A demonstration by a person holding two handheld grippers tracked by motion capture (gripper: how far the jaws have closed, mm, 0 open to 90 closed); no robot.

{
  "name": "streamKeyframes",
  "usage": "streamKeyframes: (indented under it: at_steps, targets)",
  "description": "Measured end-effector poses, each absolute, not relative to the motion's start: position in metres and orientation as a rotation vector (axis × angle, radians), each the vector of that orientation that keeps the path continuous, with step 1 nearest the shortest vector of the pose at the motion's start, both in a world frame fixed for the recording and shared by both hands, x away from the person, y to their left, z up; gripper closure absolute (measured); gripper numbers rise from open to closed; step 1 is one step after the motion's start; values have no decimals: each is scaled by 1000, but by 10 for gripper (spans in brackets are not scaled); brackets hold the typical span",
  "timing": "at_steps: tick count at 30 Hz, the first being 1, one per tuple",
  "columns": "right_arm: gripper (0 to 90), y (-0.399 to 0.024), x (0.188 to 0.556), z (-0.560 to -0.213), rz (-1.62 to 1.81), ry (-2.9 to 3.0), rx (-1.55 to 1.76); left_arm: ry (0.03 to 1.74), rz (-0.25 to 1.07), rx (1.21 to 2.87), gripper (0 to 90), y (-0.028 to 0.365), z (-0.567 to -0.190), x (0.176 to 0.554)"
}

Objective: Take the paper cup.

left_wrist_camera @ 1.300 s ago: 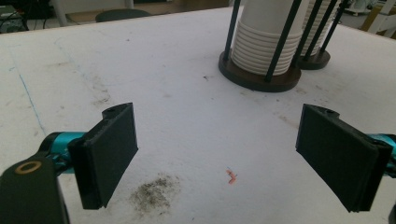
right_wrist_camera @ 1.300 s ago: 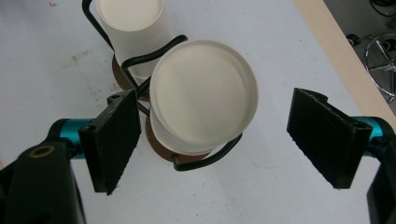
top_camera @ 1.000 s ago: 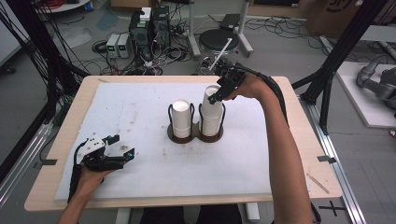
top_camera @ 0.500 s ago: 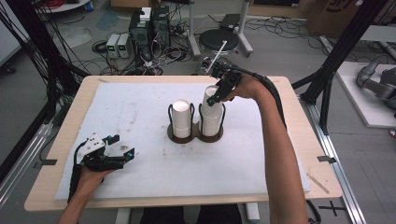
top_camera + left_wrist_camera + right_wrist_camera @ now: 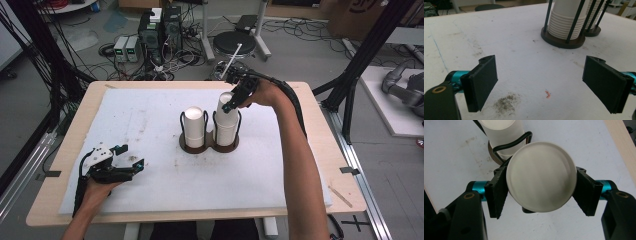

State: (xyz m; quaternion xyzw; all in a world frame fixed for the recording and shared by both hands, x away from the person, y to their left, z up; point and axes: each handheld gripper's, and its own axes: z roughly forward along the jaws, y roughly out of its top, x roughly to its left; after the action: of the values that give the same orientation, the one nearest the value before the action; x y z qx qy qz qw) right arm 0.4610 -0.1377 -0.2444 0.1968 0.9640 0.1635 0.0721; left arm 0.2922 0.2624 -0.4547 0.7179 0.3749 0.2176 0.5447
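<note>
Two stacks of upside-down white paper cups stand in a dark twin holder [image 5: 210, 146] with black wire uprights, mid-table. My right gripper [image 5: 227, 106] reaches down from the far side onto the taller right stack [image 5: 226, 127]. Its jaws have just been closing, and in the right gripper view my right gripper [image 5: 541, 195] presses both pads against the top cup [image 5: 541, 180]. The left stack [image 5: 194, 127] [image 5: 499, 135] is untouched. My left gripper [image 5: 131, 156] [image 5: 540, 82] rests open on the mat near the front left, with nothing between its jaws. It faces the nearer stack [image 5: 565, 20].
A white foam mat [image 5: 150, 115] covers the wooden table [image 5: 345, 185]. A grey dirt smudge [image 5: 505, 103] and a small orange scrap [image 5: 547, 94] lie just ahead of the left gripper. Beyond the far edge are a stool [image 5: 235, 42], electronics boxes and cables on the floor.
The right gripper's jaws have closed around the top cup of the right stack. Neither hand has shifted, and the left gripper remains open.
</note>
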Motion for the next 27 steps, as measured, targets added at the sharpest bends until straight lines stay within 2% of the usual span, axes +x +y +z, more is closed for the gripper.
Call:
streamKeyframes:
  at_steps: [10, 27]
  targets:
    - [355, -139, 460, -238, 511, 2888, 601, 889, 514, 1705, 125, 263, -455, 292]
    - [357, -147, 450, -202, 610, 2817, 577, 886, 516, 1712, 125, 263, -454, 292]
